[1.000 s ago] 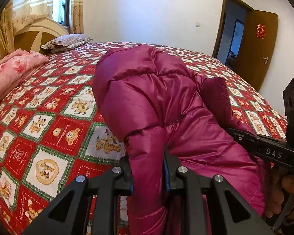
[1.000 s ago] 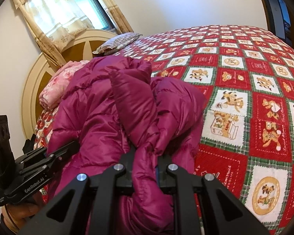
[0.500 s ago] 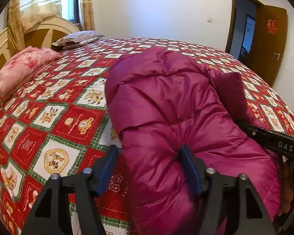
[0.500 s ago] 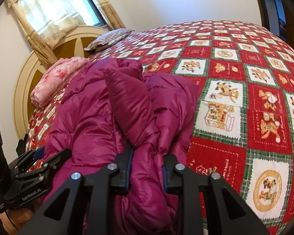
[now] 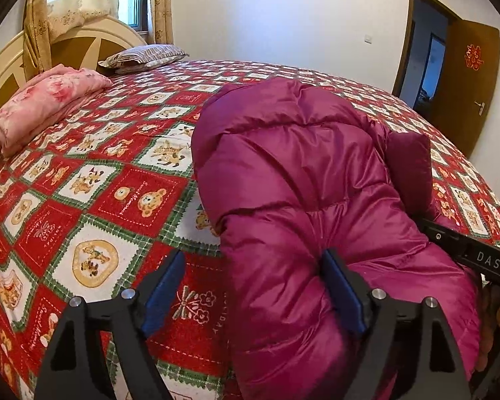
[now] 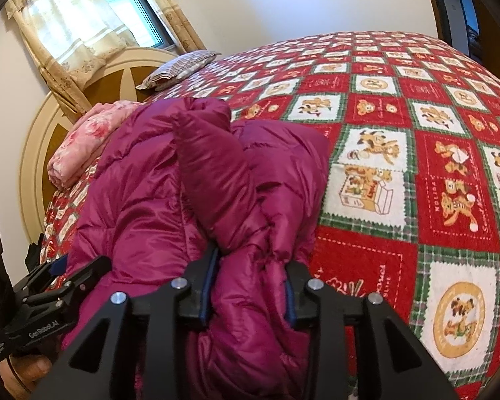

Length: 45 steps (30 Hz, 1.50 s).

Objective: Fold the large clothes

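Observation:
A puffy magenta down jacket [image 5: 300, 166] lies bunched on the bed, its near edge toward me. My left gripper [image 5: 251, 256] is at that near left edge. Its jaws are opening and stand wide: the left blue pad hangs over bare bedspread and the right pad rests against the jacket's side. In the right wrist view the jacket [image 6: 150, 200] has a folded sleeve piled on top. My right gripper [image 6: 251, 261] has its jaws opening too, but a thick roll of the jacket's hem still fills the gap against both pads.
The bed has a red, green and white bear-pattern bedspread [image 5: 116, 200]. A folded pink blanket [image 5: 43, 106] and a striped pillow [image 5: 146, 55] lie by the headboard. A brown door [image 5: 466, 76] stands open at the far right. Bare bedspread [image 6: 416, 166] stretches right of the jacket.
The left jaws went from pinching a fold of the jacket to spread wide, letting it go. The right jaws widened a little. The jacket sank lower onto the bed.

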Each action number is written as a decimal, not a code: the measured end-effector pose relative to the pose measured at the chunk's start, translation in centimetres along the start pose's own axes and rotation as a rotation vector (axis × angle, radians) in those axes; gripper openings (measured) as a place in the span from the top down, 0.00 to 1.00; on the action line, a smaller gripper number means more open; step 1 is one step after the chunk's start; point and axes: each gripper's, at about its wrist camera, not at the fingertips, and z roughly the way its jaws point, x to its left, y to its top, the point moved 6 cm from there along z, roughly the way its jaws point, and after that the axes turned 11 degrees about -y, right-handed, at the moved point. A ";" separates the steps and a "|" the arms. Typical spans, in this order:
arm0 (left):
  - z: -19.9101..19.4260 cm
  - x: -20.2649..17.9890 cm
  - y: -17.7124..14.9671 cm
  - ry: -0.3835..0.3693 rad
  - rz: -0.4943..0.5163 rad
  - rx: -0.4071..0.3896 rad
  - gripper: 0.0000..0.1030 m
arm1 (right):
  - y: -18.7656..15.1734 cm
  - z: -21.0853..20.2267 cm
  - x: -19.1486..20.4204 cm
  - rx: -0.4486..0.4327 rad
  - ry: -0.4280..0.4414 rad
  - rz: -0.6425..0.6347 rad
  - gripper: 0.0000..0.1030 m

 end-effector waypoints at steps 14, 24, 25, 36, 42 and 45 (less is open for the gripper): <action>0.1 0.5 -0.3 -0.001 -0.029 -0.019 0.16 | -0.2 0.6 -0.2 0.012 -0.032 -0.005 0.55; -5.8 -0.7 1.3 0.053 -0.036 -0.083 0.16 | 0.5 -5.6 1.0 -0.070 -0.112 -0.056 0.47; -7.0 -0.9 1.5 0.046 -0.046 -0.103 0.16 | 0.5 -6.9 1.1 -0.087 -0.111 -0.056 0.43; -17.5 -4.9 4.1 0.017 0.007 -0.312 0.16 | 1.0 -17.6 4.1 -0.308 -0.143 -0.146 0.27; -19.0 -5.4 4.6 0.011 0.021 -0.347 0.16 | 1.2 -19.0 4.8 -0.347 -0.145 -0.162 0.27; -19.0 -5.3 4.6 0.015 0.020 -0.348 0.16 | 1.0 -19.1 4.8 -0.349 -0.143 -0.165 0.27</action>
